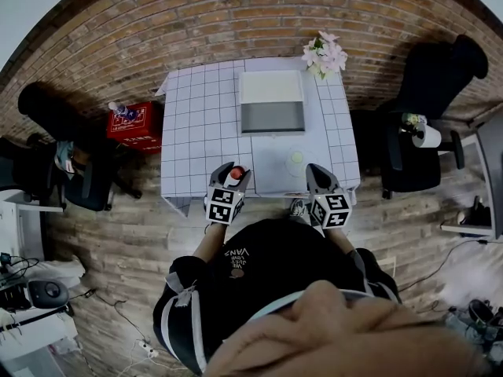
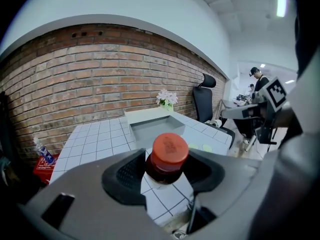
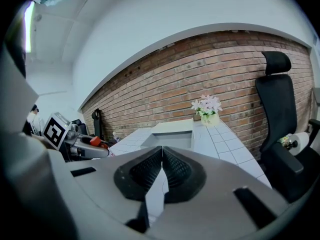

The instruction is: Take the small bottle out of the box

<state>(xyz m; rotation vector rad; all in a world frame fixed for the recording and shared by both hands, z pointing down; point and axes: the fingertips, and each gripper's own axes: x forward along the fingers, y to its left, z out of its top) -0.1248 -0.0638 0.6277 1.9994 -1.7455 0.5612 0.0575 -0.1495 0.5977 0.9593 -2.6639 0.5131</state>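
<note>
A small bottle [image 1: 236, 173] with a red cap [image 2: 169, 150] stands upright between the jaws of my left gripper [image 1: 235, 169], over the near edge of the white tiled table [image 1: 196, 132]. In the left gripper view the pads [image 2: 131, 173] press on its dark neck from both sides. The open white box [image 1: 272, 118] with a grey inside lies further back on the table and looks empty [image 2: 156, 129]. My right gripper [image 1: 313, 168] hovers at the near edge to the right, its jaws shut with nothing between them [image 3: 161, 167].
A pot of pink flowers [image 1: 325, 56] stands at the table's far right corner. A pale green round spot [image 1: 295, 157] lies on the table near my right gripper. A red crate [image 1: 135, 124] sits on the floor to the left, and black chairs [image 1: 424, 124] stand to the right.
</note>
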